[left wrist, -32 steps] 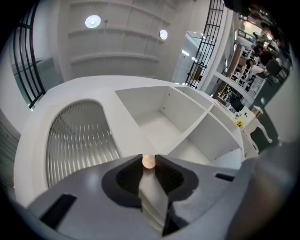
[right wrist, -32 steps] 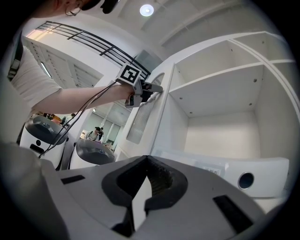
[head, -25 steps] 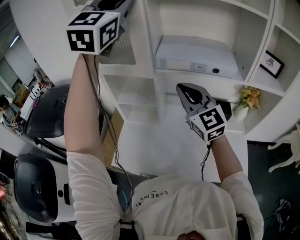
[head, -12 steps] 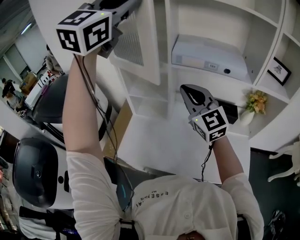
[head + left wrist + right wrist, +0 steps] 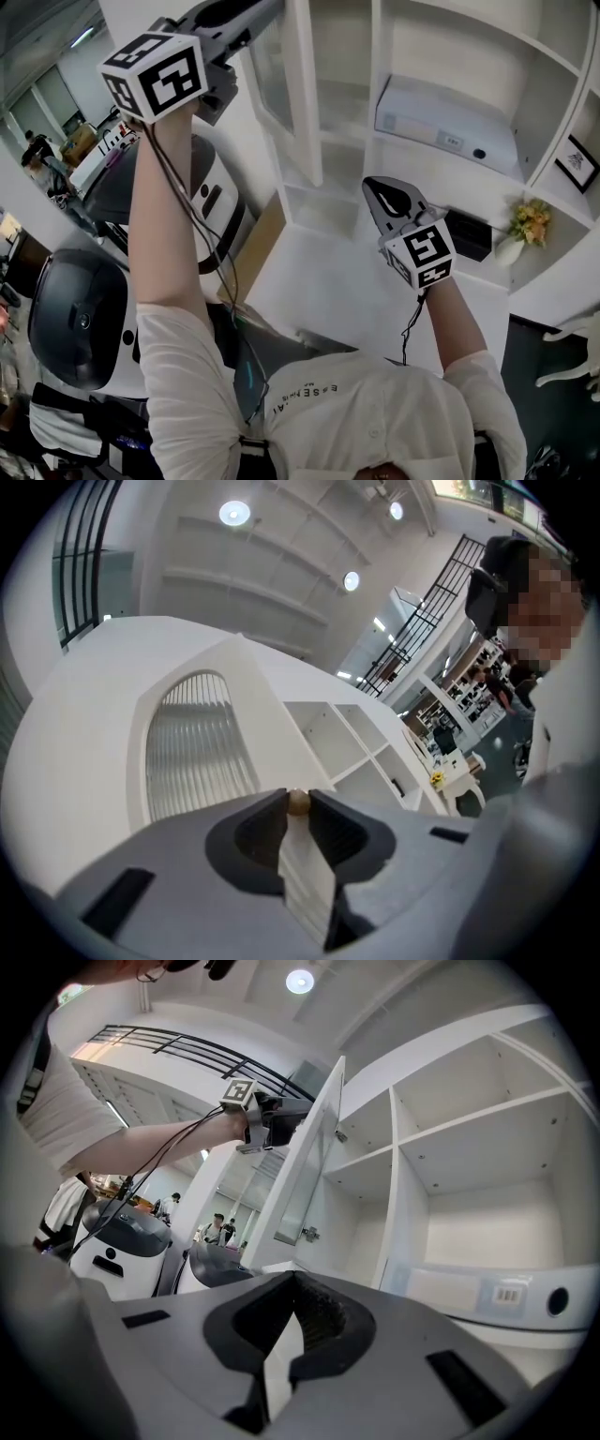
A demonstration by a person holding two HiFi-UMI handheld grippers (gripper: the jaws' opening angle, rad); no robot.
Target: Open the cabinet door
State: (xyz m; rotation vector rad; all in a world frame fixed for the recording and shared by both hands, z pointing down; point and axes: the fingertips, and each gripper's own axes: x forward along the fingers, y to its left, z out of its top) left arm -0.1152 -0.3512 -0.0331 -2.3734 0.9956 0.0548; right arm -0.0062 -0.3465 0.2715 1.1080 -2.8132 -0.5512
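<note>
Top of cabinet door (image 5: 302, 94) beyond head view's upper edge; background people (image 5: 217, 1229) tiny, indistinct.

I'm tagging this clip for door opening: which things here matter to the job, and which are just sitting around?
In the job:
cabinet door, swung open
knob on its edge
left gripper, clamped on that knob

Just around:
right gripper, shut and empty
white device
vase of flowers
framed picture

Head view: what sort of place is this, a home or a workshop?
Probably a lab or showroom mocked up as a home: white shelving with a flower vase and framed picture, but bulky white-and-black machines alongside and people standing about behind.
</note>
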